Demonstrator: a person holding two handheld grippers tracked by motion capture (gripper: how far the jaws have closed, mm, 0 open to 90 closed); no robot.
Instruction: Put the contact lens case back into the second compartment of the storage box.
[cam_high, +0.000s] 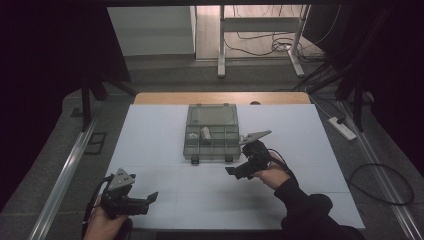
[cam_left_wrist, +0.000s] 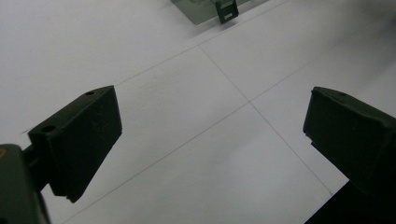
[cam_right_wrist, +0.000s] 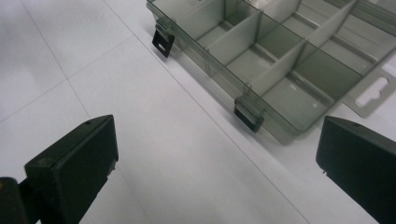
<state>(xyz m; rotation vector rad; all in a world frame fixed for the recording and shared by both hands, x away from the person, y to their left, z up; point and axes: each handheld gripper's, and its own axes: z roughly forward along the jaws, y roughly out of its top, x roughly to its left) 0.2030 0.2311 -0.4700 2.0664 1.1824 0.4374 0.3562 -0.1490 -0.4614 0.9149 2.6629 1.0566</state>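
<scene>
A smoky transparent organizer box (cam_high: 211, 132) lies open on the white counter (cam_high: 150, 135), near the middle of its far edge, with the lid folded back toward that edge. The tray is divided into small compartments, and one compartment in the far row holds a small pale object (cam_high: 205, 133); what it is cannot be told. Two dark latches (cam_right_wrist: 163, 43) hang at the near wall of the box.

The right gripper (cam_high: 239, 171) is held just beside the near right corner of the box, a little above the counter. Its jaws are wide apart and hold nothing; they point at the near wall of the box.

The left gripper (cam_high: 149, 198) is close to the near left corner of the counter, well apart from the box. Its jaws are also wide apart and empty, above bare counter.
</scene>
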